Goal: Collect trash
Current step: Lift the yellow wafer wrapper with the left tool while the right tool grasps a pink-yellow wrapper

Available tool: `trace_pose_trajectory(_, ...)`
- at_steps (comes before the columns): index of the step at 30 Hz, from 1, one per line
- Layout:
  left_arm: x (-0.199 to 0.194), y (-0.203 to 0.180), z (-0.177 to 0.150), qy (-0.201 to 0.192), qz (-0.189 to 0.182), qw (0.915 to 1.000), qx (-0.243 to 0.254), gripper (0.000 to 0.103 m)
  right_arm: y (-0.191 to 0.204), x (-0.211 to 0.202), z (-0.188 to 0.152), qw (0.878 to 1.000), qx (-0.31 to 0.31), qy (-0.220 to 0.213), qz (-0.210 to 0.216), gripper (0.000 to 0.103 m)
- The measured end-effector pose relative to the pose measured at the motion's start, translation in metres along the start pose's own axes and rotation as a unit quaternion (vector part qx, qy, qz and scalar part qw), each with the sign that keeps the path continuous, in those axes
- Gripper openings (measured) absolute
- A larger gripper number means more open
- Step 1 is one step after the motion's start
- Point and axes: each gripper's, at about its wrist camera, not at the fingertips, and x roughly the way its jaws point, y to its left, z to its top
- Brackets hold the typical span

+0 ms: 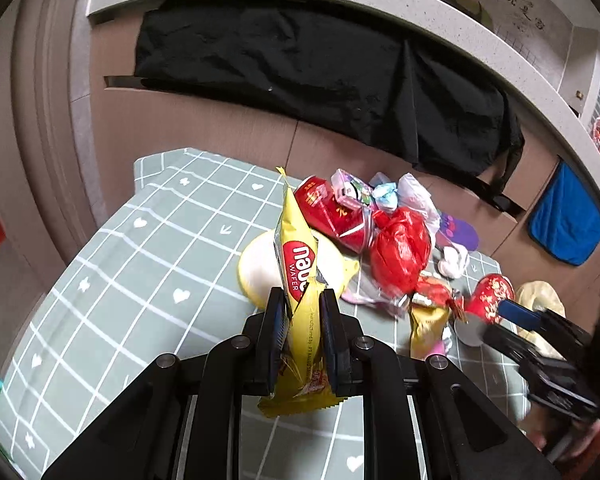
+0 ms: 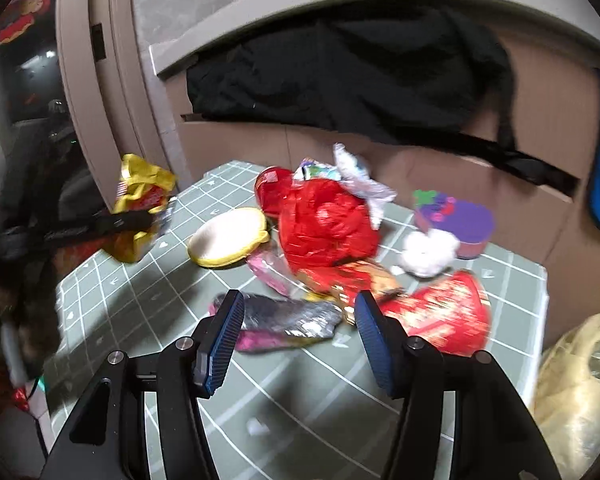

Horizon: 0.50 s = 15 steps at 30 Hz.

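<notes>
Yellow wafer wrapper (image 1: 300, 304) clamped in left jaws; right jaws wide, holding nothing.

Black cloth (image 1: 300, 68) drapes brown cabinets (image 1: 220, 128); grey counter (image 1: 380, 12) above.

yellow wafer wrapper (image 1: 300, 312) with a red oval label and white letters. grey-green cloth (image 1: 112, 280) checked in white lines, with small white hearts and arrows. crumpled red bag (image 2: 324, 224). round white pad (image 2: 228, 236) edged in yellow. purple box (image 2: 460, 220) with a green patch. silver and pink wrapper (image 2: 292, 320). blue gripper pads (image 2: 220, 344) on black arms.
</notes>
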Motion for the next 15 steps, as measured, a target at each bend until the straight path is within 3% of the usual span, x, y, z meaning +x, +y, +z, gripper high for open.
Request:
trace_pose_trajectory(6, -0.019, 0.011, -0.015, -0.017, -0.003, 0.9998, -0.013, 0.019, 0.008, 0.040, 0.000, 0.999, 0.011, 0.033, -0.040, 0.048)
trace_pose_trajectory(13, -0.029, 0.014, -0.024, -0.022, -0.018, 0.9993, -0.025, 0.019, -0.002, 0.035, -0.032, 0.995, 0.030, 0.090, -0.011, 0.046)
trace_pose_trajectory(15, -0.030, 0.014, -0.026, -0.023, -0.022, 0.9992, -0.022, 0.019, -0.008, 0.024, -0.036, 0.995, 0.041, 0.087, 0.006, 0.046)
